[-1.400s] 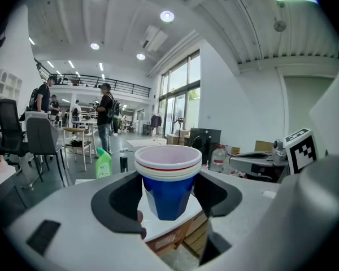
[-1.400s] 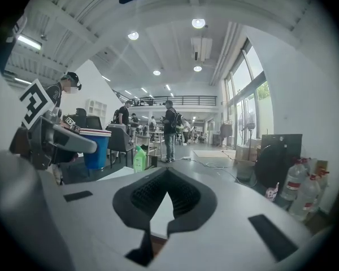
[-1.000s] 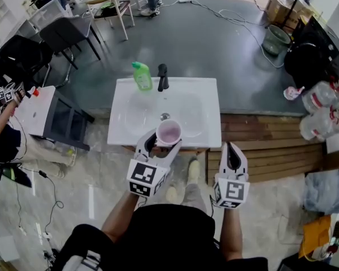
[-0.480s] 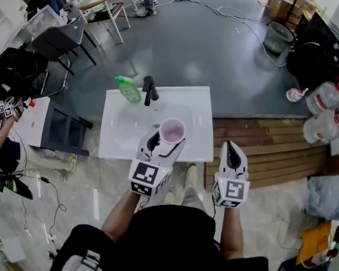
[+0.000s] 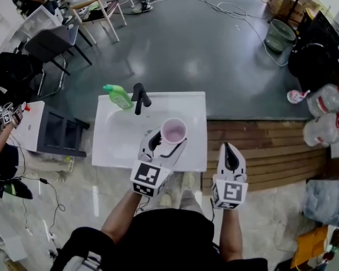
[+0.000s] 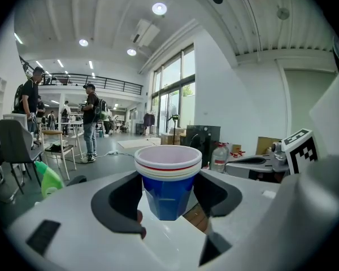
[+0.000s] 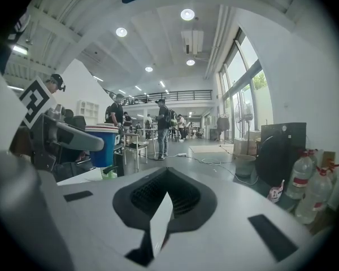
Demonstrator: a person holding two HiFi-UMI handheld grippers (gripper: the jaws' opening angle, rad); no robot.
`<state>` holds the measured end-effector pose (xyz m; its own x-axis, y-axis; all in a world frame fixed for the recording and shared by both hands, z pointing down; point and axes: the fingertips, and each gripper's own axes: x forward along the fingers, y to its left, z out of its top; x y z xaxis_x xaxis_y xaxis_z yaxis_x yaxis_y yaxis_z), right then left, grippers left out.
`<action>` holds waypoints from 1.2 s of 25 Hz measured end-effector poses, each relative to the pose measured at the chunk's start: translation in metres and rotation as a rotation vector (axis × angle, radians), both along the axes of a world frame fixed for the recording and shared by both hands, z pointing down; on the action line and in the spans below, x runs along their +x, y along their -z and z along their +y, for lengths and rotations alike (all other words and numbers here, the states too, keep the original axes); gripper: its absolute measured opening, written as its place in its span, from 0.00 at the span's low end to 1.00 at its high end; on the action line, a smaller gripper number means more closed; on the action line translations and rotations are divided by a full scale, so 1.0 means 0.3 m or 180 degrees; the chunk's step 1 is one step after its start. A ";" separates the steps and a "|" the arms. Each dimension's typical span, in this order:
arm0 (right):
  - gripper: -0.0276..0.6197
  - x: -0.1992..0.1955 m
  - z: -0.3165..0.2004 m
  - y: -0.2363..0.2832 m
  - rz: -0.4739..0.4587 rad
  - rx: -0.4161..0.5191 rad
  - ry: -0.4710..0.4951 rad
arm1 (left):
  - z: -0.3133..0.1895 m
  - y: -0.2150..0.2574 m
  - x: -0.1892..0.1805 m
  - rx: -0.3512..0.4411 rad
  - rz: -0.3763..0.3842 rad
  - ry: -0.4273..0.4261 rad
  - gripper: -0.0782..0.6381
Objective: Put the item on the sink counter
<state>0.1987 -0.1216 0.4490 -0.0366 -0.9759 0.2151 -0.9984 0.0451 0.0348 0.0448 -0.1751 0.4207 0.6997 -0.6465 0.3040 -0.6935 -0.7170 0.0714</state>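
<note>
1. Nearby, at five o'clock of the cup, the right gripper [image 5: 230, 151] hung with its jaws closed on nothing.
2. Just ahead, the left gripper [image 5: 167, 142] had its jaws spread wide and clamped on the blue cup [image 5: 173, 131], which was upright with its rim up. The cup appeared to be over the near right part of the white sink counter [image 5: 196, 110] and not yet set down.
3. Setting it down well likely called for a level descent onto the flat strip at three o'clock of the basin. The base should be clear of the edge and fully seated before the jaws released.
4. Farther off, the black faucet [image 5: 138, 98] at eleven o'clock and the green bottle [image 5: 117, 96] at ten o'clock stood well apart from the cup.
</note>
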 end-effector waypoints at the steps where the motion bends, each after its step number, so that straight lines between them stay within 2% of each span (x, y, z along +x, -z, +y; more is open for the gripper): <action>1: 0.04 0.006 -0.014 -0.007 -0.0009 -0.0015 0.0011 | -0.016 -0.005 0.011 -0.0003 0.0000 0.0007 0.50; 9: 0.04 0.048 -0.135 -0.034 -0.0014 -0.0094 0.0059 | -0.141 -0.048 0.071 -0.0011 -0.0004 0.0064 0.50; 23: 0.04 0.070 -0.338 -0.212 -0.0027 -0.0341 0.0278 | -0.329 -0.228 0.138 -0.0113 -0.0014 0.0195 0.50; 30: 0.04 0.093 -0.424 -0.302 -0.0159 -0.0345 0.0359 | -0.393 -0.319 0.180 -0.0143 -0.0036 0.0239 0.50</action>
